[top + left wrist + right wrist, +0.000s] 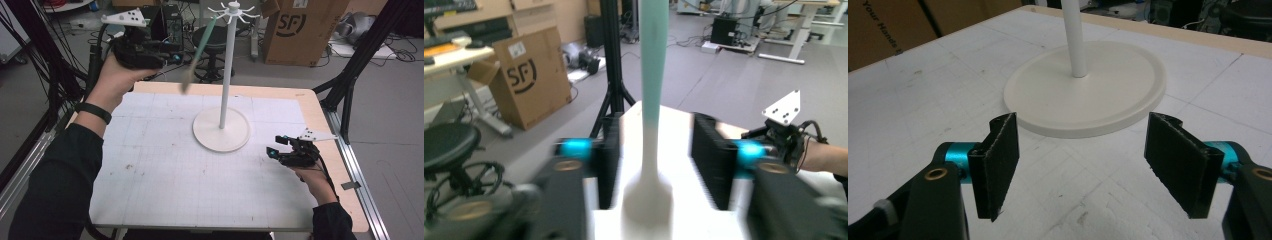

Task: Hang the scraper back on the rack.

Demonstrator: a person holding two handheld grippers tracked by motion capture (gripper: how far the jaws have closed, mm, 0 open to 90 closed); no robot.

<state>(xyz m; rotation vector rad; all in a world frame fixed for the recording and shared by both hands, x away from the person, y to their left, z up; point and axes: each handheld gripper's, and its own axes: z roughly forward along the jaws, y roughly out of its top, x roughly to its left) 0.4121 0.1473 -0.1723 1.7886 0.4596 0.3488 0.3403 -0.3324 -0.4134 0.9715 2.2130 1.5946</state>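
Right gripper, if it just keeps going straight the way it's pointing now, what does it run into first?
Most likely the round base of the white stand. The right gripper has its jaws open with nothing between them, pointed at that base across bare table mat. Nothing else lies in the line, though the exact depth is hard to judge.
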